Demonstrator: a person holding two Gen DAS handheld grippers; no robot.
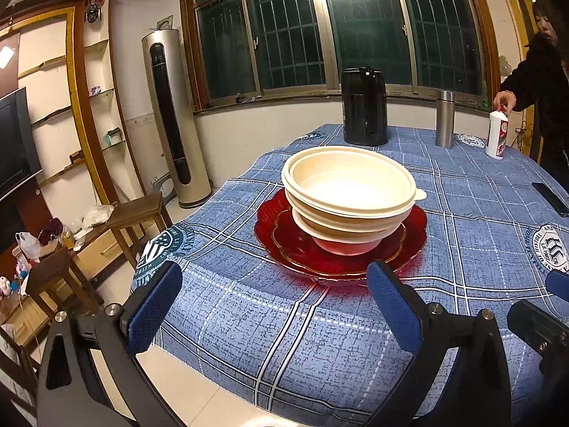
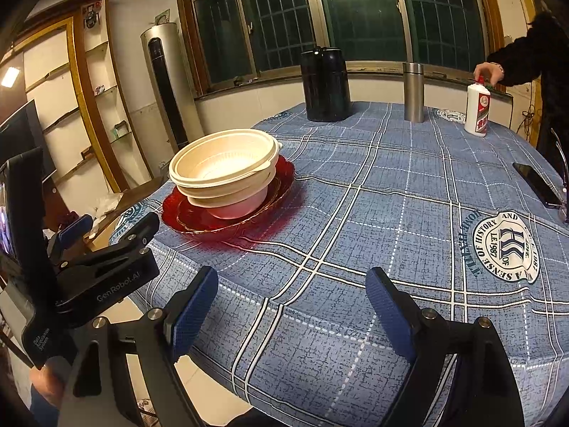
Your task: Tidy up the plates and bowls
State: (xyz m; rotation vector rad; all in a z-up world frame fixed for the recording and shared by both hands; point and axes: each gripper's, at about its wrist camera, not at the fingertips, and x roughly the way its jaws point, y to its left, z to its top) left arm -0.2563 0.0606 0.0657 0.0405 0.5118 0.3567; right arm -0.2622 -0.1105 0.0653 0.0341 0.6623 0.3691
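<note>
Both my jaws stand released and empty, the left gripper (image 1: 274, 306) hovering at 6 o'clock of the stack, the right gripper (image 2: 291, 311) over bare cloth with the stack off at its 10 o'clock. The bowls (image 1: 350, 186) sit nested, cream ones on top and a paler, pinkish one beneath, all resting on the red plate (image 1: 281, 229) near the desk (image 1: 462, 249) edge. I judge the cream bowls light and thin, likely disposable, with rims that flex, so I would pinch a rim or the small tab at the stack's 3 o'clock, gently. The plate looks like glass with a gilt scalloped line: heavier, slick, breakable; I would take its edge squarely and lift low. The cloth carries a crest (image 2: 505, 247) reading "A SENSE OF HISTORY AND" and "1987"; the rest I cannot read. My left gripper's body, seen from the right, says "GenRobot.AI". At 1 o'clock a white bottle (image 2: 478, 110) bears a red label, too small to read.
</note>
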